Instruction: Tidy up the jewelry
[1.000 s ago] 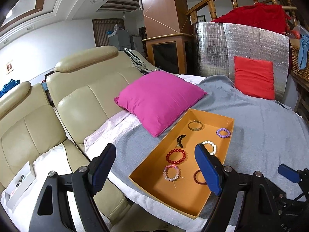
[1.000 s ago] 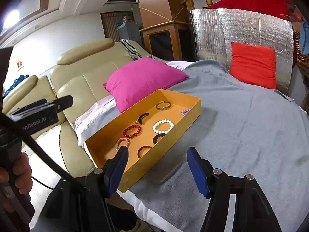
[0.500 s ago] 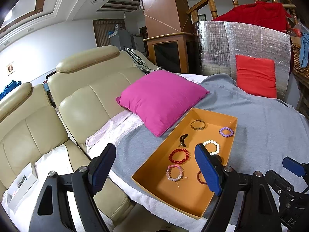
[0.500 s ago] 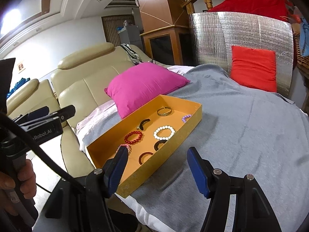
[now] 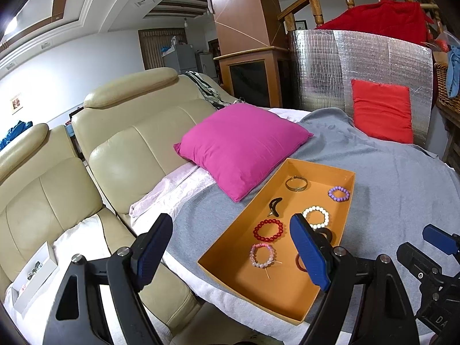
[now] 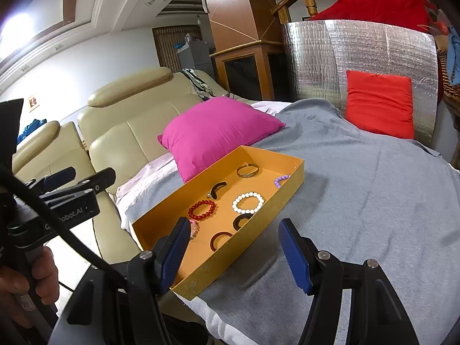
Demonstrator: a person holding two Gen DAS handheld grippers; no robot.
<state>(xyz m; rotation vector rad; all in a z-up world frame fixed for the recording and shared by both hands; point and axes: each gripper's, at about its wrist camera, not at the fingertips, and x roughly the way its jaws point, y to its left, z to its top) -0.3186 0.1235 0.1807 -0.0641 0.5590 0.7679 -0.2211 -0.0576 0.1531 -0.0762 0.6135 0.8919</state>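
An orange tray [image 5: 238, 240] [image 6: 258, 224] lies on a grey blanket and holds several bracelets: red beads [image 5: 268, 230] [image 6: 202, 209], white beads [image 5: 316, 217] [image 6: 248, 202], purple beads [image 5: 339, 193], pink beads [image 5: 262, 255], a gold bangle [image 5: 296, 183] [image 6: 247, 170], a dark clip [image 5: 275, 204] [image 6: 217, 188] and dark bangles [image 6: 221, 238]. My left gripper [image 5: 230, 254] is open and empty, above the tray's near left edge. My right gripper [image 6: 234, 254] is open and empty, over the tray's near right wall.
A pink cushion [image 5: 241, 146] lies behind the tray. A red cushion [image 5: 382, 110] leans on a silver foil panel [image 5: 359, 57]. A beige leather sofa [image 5: 129, 143] stands to the left, with a small white box [image 5: 33, 276] on its seat. The grey blanket [image 6: 373, 187] spreads to the right.
Both grippers have drifted slightly; the tray sits a little further right in the left view and a little higher in the right view. Both stay open and empty.
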